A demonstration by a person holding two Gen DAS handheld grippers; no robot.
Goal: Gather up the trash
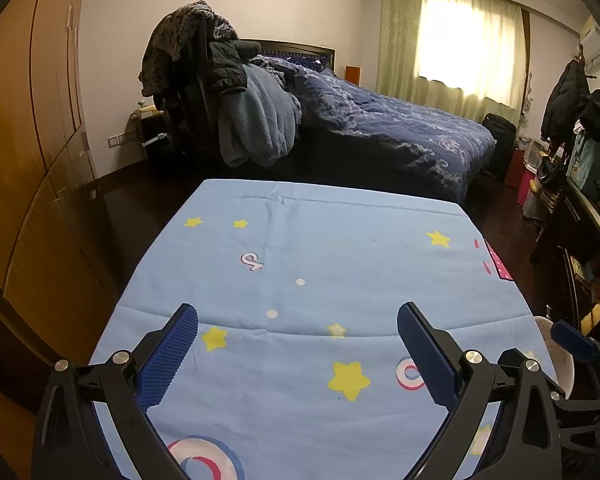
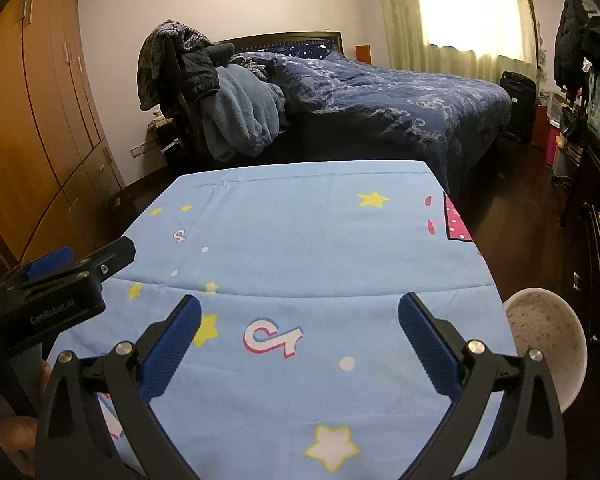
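1. Left wrist view: bedroom. Table under a light-blue star-print cloth in front, dark-blue bed behind, wardrobe on the left, curtained window at the back.
2. Left gripper hovers over the near end of the cloth, fingers released and spread wide, nothing between them.
3. No trash visible anywhere on the cloth here. So nothing to report on which way it points or on its long axis.
4. A pale round container peeks out at the right table edge, partly hidden by the right gripper's body.
5. Right wrist view: same table, cloth bare apart from the print. Right gripper also released, wide open, empty.
6. The pale speckled bowl-like bin sits just beside the table's right edge, lower than the top. Looks like the drop target; I can't see inside it.
7. Left gripper body shows at the left edge, above the cloth.
8. Risks, my read:
   - Printed dots and stars could pass for scraps, causing a grab at the cloth itself.
   - Pinching the cloth would drag it off the table.
   - The two grippers sit close together, so a sweep sideways could knock them.
   - The right gripper swinging out could clip the bin rim.
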